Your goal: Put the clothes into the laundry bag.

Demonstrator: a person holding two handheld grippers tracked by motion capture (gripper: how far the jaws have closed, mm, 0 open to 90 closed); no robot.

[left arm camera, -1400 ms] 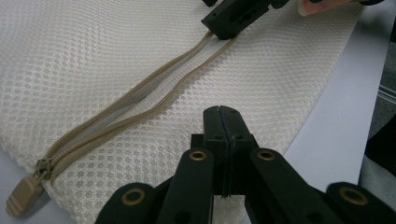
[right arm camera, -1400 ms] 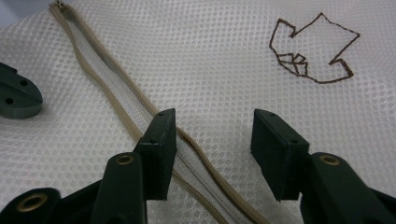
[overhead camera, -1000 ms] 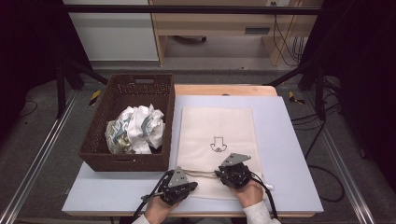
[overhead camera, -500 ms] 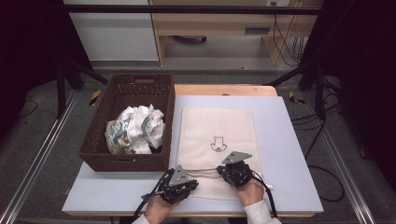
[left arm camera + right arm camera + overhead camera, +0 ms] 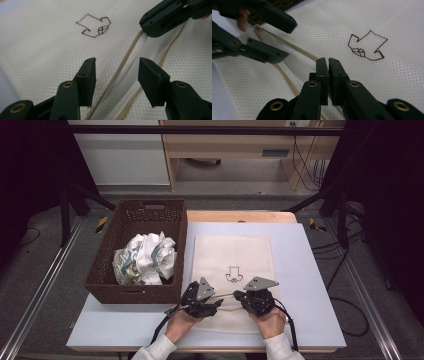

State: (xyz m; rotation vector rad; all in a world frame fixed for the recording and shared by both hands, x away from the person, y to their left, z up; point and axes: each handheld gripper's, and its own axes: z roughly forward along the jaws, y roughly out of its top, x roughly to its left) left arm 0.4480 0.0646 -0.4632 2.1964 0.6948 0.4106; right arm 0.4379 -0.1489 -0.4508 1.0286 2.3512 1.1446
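Note:
A white mesh bag (image 5: 232, 252) lies flat on the table, with a brown arrow mark (image 5: 93, 25) drawn on it and a beige zipper (image 5: 130, 60) near its front end. My left gripper (image 5: 219, 302) hovers over the zipper. Its jaws have just been opening and now stand open (image 5: 116, 66), the zipper running below the gap and untouched. My right gripper (image 5: 237, 295) is shut (image 5: 328, 62) on the zipper edge (image 5: 287, 45) of the bag. The two grippers face each other, tips close together.
A brown wicker basket (image 5: 105, 280) with crumpled white cloth (image 5: 147, 257) stands just left of the bag. The table's front edge (image 5: 205, 347) is close behind both hands. Black cables trail from the grippers.
My left gripper has opened its jaws and shifted a little forward and to the right over the bag. My right gripper has stayed shut in the same place.

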